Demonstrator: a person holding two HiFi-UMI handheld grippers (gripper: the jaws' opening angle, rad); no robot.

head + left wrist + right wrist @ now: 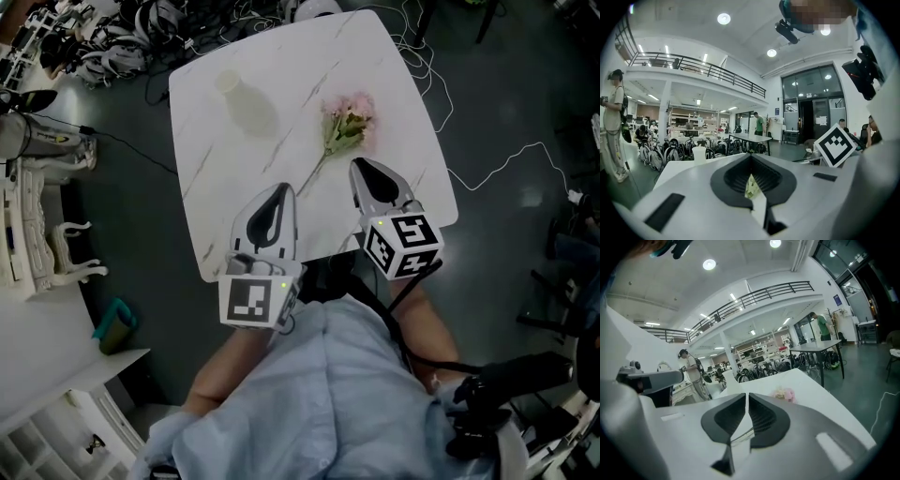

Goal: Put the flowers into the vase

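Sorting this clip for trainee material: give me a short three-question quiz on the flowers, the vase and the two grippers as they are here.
1. True or false: the pink flower bunch with green stems already stands in the white bottle-shaped vase.
2. Multiple choice: in the head view, where does the bunch lie on the white marble-pattern table?
A) to the right of the vase
B) to the left of the vase
C) hanging over the near edge
3. One word: how do the jaws of the left gripper and the right gripper stand?

Key:
1. False. The bunch lies flat on the table, apart from the vase.
2. A.
3. Shut. Neither gripper holds anything.
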